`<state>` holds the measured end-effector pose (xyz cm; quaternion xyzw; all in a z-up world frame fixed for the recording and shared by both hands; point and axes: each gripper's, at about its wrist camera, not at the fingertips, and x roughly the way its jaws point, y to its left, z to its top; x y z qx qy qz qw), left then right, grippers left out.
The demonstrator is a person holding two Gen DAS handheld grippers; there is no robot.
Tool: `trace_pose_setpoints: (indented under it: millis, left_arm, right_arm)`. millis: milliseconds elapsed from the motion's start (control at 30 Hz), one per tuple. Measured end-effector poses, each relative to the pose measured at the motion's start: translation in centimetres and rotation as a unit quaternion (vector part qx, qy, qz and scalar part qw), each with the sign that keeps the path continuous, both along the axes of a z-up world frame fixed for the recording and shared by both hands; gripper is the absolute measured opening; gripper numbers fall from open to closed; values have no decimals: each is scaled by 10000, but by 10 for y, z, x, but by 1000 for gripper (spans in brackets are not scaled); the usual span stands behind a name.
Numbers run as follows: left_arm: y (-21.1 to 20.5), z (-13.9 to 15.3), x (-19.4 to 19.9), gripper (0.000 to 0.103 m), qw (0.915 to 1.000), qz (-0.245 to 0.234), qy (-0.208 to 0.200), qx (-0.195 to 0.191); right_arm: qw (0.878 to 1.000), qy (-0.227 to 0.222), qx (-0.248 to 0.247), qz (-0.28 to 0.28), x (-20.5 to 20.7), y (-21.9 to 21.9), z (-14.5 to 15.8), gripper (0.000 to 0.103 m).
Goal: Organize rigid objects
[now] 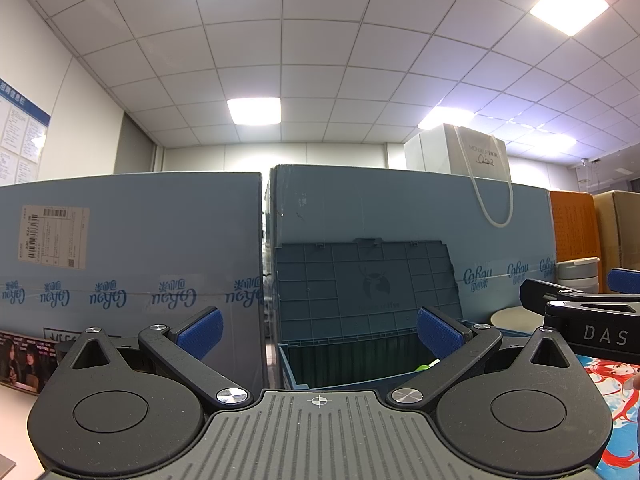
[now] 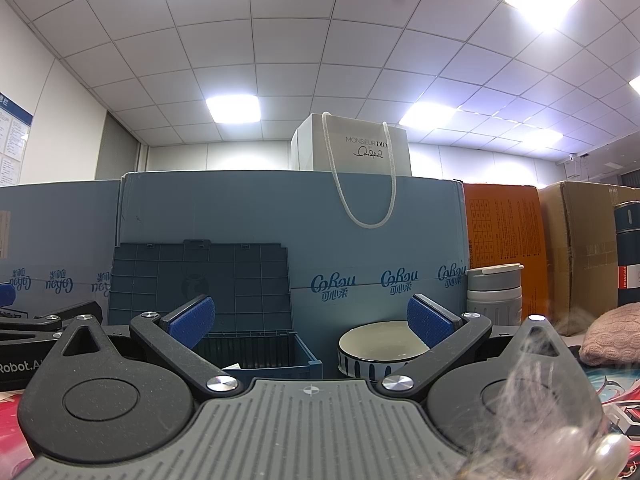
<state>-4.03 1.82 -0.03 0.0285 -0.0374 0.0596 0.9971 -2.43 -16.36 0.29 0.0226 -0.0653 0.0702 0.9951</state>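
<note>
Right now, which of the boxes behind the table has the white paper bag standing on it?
The right blue Cobou carton, behind the open storage crate; the Monsieur Dior bag stands on it.

Counter (image 2: 576, 340): printed mat (image 1: 612, 380), open blue crate (image 2: 280, 354), striped bowl (image 2: 380, 354), grey lidded cup (image 2: 494, 292), pink knit (image 2: 612, 336), dark flask (image 2: 628, 256); cartons along far edge

Both tools (image 1: 320, 334) (image 2: 311, 322) level, jaws spread
</note>
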Motion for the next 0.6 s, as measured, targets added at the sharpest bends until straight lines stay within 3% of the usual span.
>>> trace_pose_setpoints:
  millis: [600]
  left_arm:
    - [0, -1, 0, 103, 10000, 7, 1, -9]
  right_arm:
    - [10000, 4, 0, 0, 0, 0, 0, 103]
